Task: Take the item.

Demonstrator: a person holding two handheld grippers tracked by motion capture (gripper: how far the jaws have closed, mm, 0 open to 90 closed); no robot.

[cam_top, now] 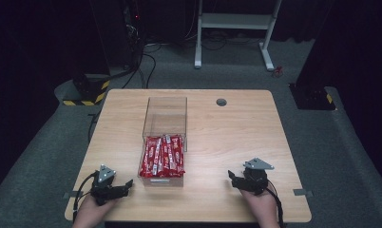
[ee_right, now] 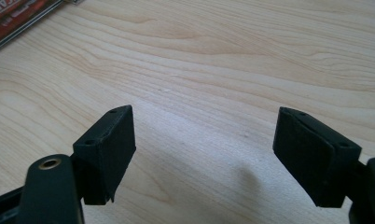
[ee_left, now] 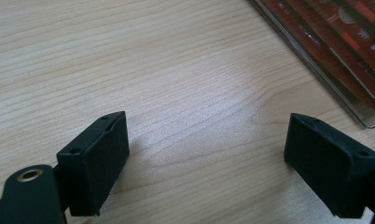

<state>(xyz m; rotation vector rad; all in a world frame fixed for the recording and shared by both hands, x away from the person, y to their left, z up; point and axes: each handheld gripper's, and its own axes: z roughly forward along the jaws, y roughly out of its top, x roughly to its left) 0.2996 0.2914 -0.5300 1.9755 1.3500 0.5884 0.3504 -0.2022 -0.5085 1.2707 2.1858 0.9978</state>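
Both grippers, left gripper (cam_top: 124, 185) and right gripper (cam_top: 232, 177), rest near the table (cam_top: 236, 133) edge with jaws wide and empty, flanking the clear box (cam_top: 163, 142) of red packets (cam_top: 161, 156), seemingly poised to reach.

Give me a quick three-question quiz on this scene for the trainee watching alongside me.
1. True or false: the left gripper has a red packet clamped between its pads.
2. Where do the red packets lie? A) loose on the table; B) in the clear box; C) on the floor.
3. Which gripper sits closer to the clear box?

Key
1. False: its jaws stand open over bare wood, with nothing between them.
2. B: they fill the near end of the box; its far end looks empty.
3. The left gripper; the right gripper rests farther off, also open and empty.
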